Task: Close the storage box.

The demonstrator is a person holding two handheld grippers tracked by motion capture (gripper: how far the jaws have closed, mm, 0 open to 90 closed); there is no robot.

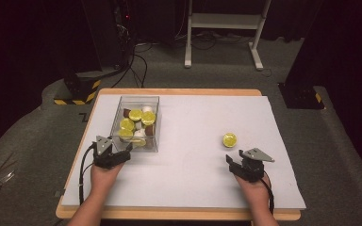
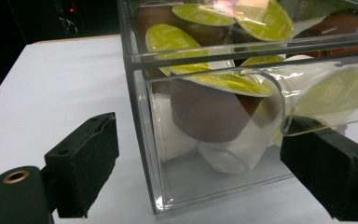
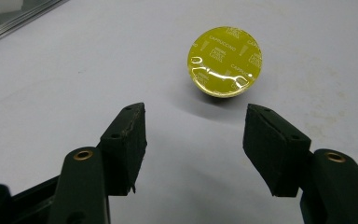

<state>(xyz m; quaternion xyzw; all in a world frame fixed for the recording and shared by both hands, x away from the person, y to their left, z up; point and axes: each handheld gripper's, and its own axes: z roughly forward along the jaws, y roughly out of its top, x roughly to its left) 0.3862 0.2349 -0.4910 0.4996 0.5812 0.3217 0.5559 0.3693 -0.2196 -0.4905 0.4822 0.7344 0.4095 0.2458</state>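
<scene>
You are holding the left tongs [image 1: 122,151] at the near left corner of the clear plastic box [image 1: 156,123], which is sitting on the left part of the white counter [image 1: 193,179]; in the left gripper view the jaws are standing wide apart on either side of that corner, with one pad [image 2: 85,168] outside the box's left wall and the other in front of its near wall, and they are gripping nothing. The box is holding a heap of coffee capsules [image 2: 214,100], brown and white cups with yellow-green foil lids, lying tilted against one another. Your right tongs [image 1: 234,162] are hovering over the right part of the counter, also spread wide and empty, and they are pointing at a single capsule [image 1: 229,139] that is sitting alone just beyond the tips. In the right gripper view that lone capsule [image 3: 224,60] is resting on the white surface with its yellow-green lid facing up, ahead of the gap between the jaws and touching neither
</scene>
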